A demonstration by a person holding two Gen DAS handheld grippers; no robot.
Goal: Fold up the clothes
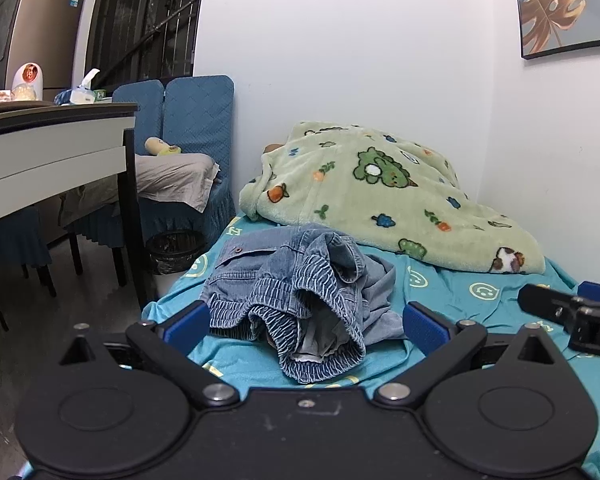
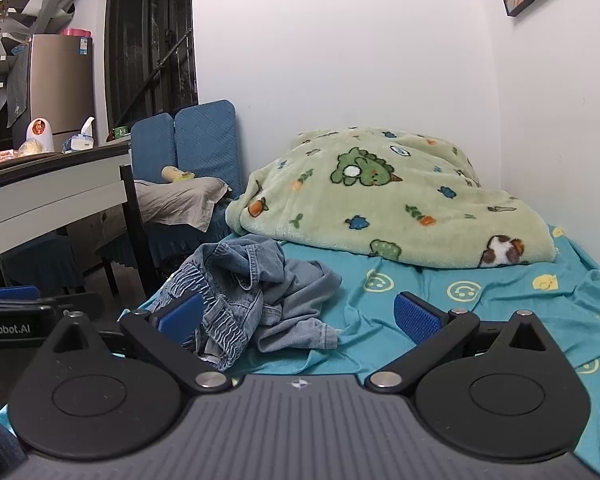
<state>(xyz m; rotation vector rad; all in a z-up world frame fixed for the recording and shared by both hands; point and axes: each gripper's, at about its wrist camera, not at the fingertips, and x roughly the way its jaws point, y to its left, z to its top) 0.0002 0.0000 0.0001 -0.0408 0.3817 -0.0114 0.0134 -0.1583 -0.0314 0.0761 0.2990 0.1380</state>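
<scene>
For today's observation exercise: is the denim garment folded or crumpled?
Crumpled: the denim garment lies bunched in a heap on the bed sheet, hems twisted.

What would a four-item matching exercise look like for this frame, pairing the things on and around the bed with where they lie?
Things:
1. denim garment
2. green blanket
3. waste bin
4. framed picture

Places:
A. hanging on the wall, upper right
B. on the floor at the bed's left edge, beside the table leg
C. heaped at the far end of the bed, against the wall
D. crumpled on the blue sheet, just ahead of the open left gripper

Pairs: 1-D, 2-C, 3-B, 4-A
</scene>
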